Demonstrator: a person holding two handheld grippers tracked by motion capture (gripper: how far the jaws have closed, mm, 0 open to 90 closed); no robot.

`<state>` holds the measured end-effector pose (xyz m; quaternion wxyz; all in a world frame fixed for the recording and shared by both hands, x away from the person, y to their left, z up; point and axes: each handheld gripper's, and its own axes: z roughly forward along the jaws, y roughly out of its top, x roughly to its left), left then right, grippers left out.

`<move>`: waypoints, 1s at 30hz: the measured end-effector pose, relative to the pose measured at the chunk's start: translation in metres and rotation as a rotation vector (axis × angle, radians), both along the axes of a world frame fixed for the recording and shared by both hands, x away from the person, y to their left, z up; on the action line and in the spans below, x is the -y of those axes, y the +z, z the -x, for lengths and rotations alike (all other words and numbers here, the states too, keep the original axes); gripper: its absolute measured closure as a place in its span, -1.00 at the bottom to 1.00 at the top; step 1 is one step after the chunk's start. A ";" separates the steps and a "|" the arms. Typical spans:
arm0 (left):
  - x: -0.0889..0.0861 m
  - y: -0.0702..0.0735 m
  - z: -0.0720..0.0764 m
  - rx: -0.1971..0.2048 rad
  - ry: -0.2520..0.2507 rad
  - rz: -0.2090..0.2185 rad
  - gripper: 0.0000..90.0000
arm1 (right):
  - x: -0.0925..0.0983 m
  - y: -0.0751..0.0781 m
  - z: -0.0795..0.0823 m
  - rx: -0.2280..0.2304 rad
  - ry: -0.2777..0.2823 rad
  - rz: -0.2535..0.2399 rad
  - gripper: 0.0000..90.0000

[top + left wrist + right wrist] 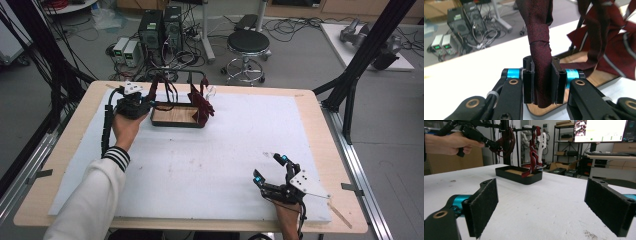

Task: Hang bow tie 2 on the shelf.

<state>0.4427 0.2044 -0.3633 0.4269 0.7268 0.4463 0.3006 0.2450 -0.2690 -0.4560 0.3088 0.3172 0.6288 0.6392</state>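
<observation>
I saw the white mat (210, 165) over the table, w/ the black tray (176, 116) at its far left. My left gripper (541, 82) was clamped on a dark red tie (540, 50) hanging above the tray; right gripper (272, 170) sat near-right, jaws wide apart, holding nothing.

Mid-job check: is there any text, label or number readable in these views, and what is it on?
Nothing can be read.
Green digits on the two small power supplies on the floor: too blurred.
Screen content on the monitor behind the table: too small.
No print shows on the dark red tie in the left gripper, nor on the black tray.
</observation>
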 end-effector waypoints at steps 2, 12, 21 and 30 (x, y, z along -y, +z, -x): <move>-0.001 -0.003 -0.001 -0.017 0.008 0.008 0.68 | 0.000 0.000 0.000 0.002 -0.001 0.001 -0.76; -0.003 -0.007 -0.004 -0.044 0.027 0.015 0.68 | 0.000 0.000 0.000 0.000 0.000 0.000 -0.76; -0.002 -0.007 -0.006 -0.040 0.033 0.038 0.67 | 0.000 0.000 0.000 0.000 0.000 0.002 -0.76; 0.000 -0.007 -0.012 -0.045 0.038 0.031 0.67 | 0.000 0.000 0.000 0.001 0.000 0.001 -0.76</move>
